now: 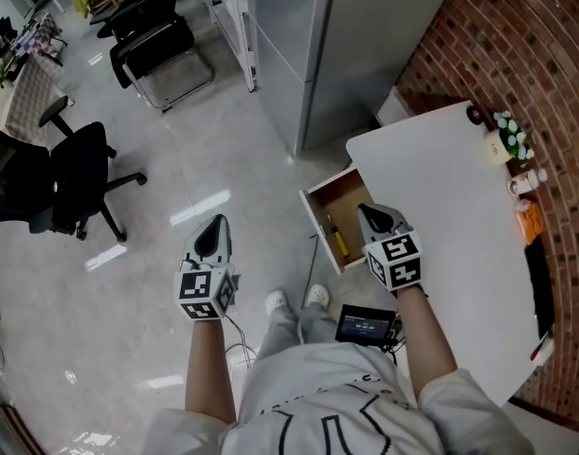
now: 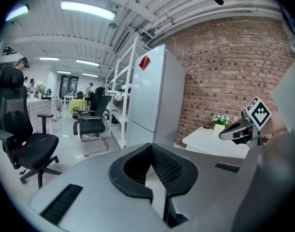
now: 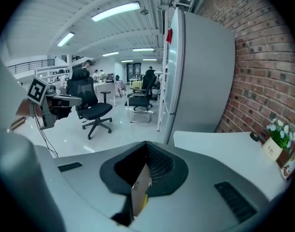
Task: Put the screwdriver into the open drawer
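The screwdriver [image 1: 337, 238], yellow-handled with a dark shaft, lies inside the open wooden drawer [image 1: 329, 193] that sticks out from the white table [image 1: 450, 207]. My right gripper [image 1: 369, 212] hovers over the drawer's table-side edge, jaws shut and empty. In the right gripper view its jaws [image 3: 146, 145] meet at the tip, and a strip of drawer wood with a bit of the yellow handle [image 3: 145, 201] shows below them. My left gripper [image 1: 213, 226] hangs over the floor well left of the drawer. It is shut on nothing, as the left gripper view [image 2: 150, 147] also shows.
A tall grey cabinet [image 1: 346, 36] stands beyond the drawer. A black office chair [image 1: 76, 173] is at the left and another chair [image 1: 161, 50] farther back. Flowers [image 1: 510, 138] and small items line the table's brick-wall side. A small screen device [image 1: 367, 325] hangs at the person's waist.
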`<state>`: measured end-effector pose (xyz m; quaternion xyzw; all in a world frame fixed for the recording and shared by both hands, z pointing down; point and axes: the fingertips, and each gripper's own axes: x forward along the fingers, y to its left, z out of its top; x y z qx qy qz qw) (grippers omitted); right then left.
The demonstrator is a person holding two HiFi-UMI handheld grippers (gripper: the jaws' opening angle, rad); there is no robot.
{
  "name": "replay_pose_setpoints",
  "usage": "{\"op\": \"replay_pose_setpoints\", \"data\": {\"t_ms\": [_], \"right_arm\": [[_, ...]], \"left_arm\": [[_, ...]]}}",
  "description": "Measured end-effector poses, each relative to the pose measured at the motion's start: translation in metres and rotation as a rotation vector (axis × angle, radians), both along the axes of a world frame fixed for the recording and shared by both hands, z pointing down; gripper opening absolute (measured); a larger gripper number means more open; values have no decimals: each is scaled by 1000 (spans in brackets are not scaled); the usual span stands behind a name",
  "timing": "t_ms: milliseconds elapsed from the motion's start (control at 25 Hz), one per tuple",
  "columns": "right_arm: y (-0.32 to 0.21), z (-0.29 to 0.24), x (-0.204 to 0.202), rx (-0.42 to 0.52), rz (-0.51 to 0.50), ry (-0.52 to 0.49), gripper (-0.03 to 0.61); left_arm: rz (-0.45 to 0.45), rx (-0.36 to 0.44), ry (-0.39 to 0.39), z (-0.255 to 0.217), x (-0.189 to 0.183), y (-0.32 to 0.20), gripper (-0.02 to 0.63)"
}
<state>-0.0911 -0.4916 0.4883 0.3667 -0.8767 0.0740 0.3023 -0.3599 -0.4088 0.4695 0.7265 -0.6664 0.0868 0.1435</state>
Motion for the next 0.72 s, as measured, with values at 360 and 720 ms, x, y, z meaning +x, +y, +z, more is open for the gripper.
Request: {"op": "replay_pose_setpoints", "data": {"t_ms": [360, 720], "right_arm": [[-7, -66, -1, 134, 17, -83, 18], [-4, -131, -10, 287, 7, -234, 18]], "left_arm": [[17, 121, -34, -61, 3, -16, 12], [36, 250, -91, -119, 10, -17, 12]]}}
